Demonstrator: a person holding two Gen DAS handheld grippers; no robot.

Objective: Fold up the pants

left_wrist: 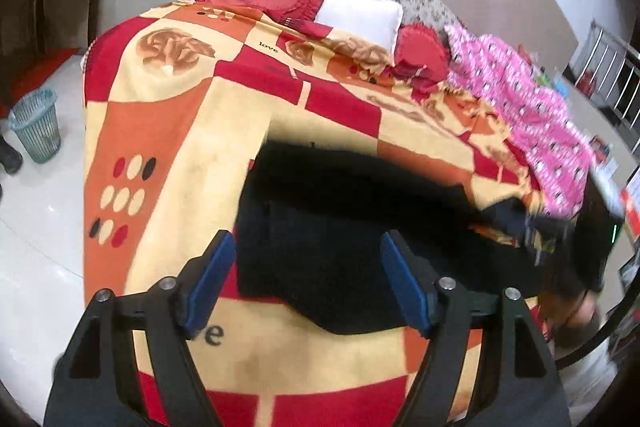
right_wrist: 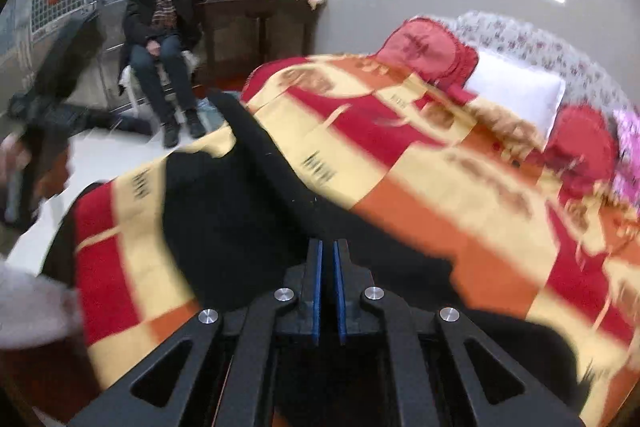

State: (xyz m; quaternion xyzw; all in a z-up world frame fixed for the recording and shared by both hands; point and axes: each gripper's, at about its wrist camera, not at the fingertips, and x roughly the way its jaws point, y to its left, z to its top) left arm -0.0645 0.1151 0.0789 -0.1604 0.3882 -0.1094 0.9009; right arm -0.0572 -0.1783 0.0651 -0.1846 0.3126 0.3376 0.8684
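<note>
Here black pants lie beneath the wide-open, empty left gripper; the right gripper is closed.

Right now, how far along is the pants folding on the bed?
Partly done, it seems: the black pants lie on the patterned blanket as a compact, already doubled-looking dark shape. In hand: the right gripper is shut, fingers together over the fabric, though any pinch is hidden; the left gripper is open above the pants, holding nothing. Left: probably a final fold and smoothing.
</note>
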